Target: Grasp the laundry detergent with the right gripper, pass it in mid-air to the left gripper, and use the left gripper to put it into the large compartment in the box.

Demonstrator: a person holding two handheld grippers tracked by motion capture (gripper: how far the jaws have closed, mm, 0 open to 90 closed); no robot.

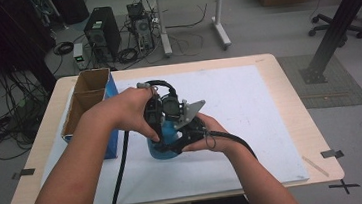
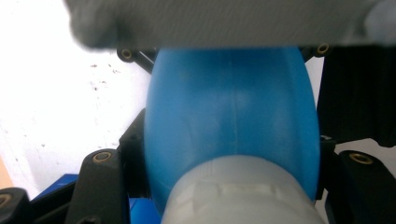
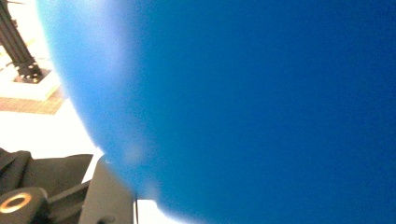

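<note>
**Both grippers clamped on a blue bottle at the mat's near middle**

The bottle (image 1: 165, 142) stands upright on the white mat (image 1: 249, 105), a little left of centre and toward the near edge of the table (image 1: 288, 86). It is smooth, glossy blue plastic with a rounded, egg-like body; in the left gripper view a faint mould seam runs down its bulge (image 2: 231, 126). Its cap (image 2: 243, 196) is pale grey-white, ridged and round, and sits close under that camera.

The left gripper (image 1: 154, 115) comes down from above over the bottle's top, its black jaws closed on the cap end, one on each side. The right gripper (image 1: 192, 131) meets the bottle from the right, jaws pressed against the lower body; in the right gripper view the blue wall (image 3: 243, 107) is a blurred curve with one black jaw at the lower left. A grey three-cornered plate (image 1: 193, 112) tops the right gripper. Black cables trail from both toward the near edge.

The mat is flat and matt, with small dark specks, and covers most of the pale wood-grain tabletop. At the far left corner of the mat lies an open cardboard box (image 1: 88, 98) with blue sides and two brown compartments, well apart from the bottle.
</note>
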